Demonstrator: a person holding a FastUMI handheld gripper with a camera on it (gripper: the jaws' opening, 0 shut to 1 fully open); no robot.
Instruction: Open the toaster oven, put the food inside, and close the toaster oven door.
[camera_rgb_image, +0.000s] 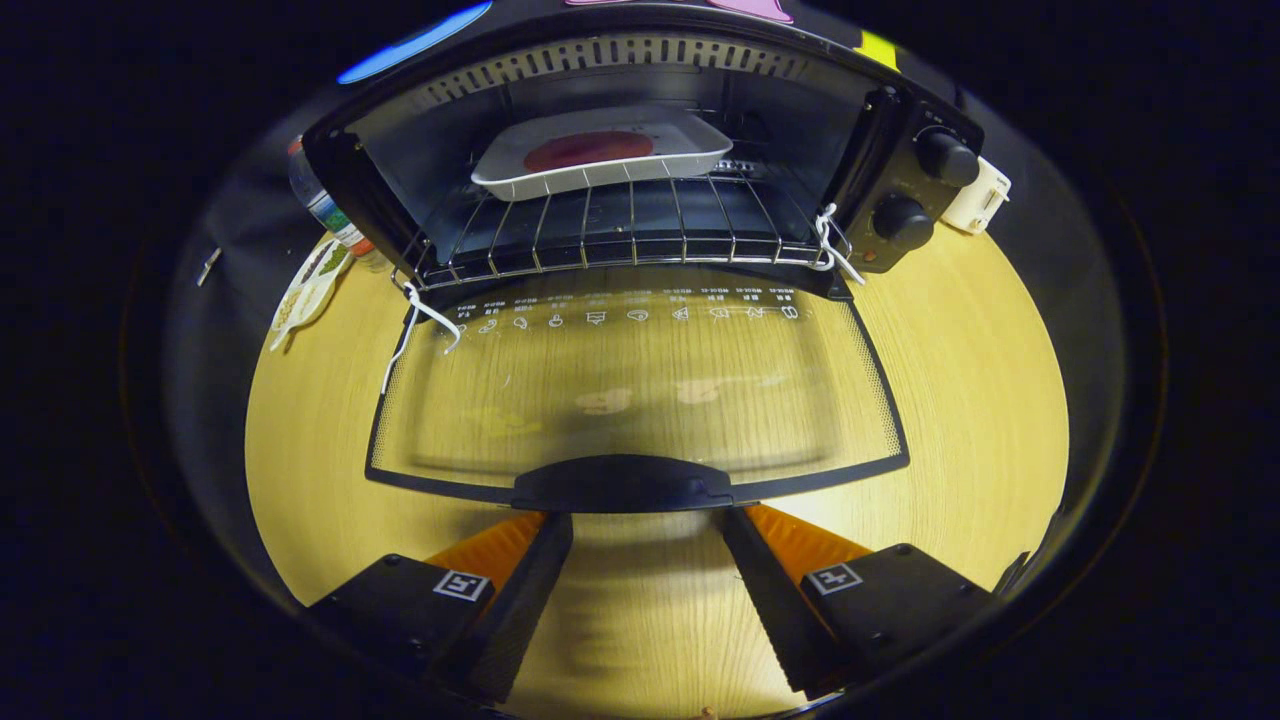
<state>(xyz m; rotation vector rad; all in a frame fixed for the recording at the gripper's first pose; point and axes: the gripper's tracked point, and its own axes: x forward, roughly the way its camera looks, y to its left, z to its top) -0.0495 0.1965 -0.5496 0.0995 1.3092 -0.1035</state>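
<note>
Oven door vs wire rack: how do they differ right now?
The oven door is a glass pane folded down flat over the table, bare; the wire rack is open metal bars inside the oven, carrying the tray. The open gripper sits at the door's handle.

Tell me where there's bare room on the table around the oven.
Table is bare right of the open door, and between the open claw fingers below the handle. Crowded at the oven's left: bottle, packet.
</note>
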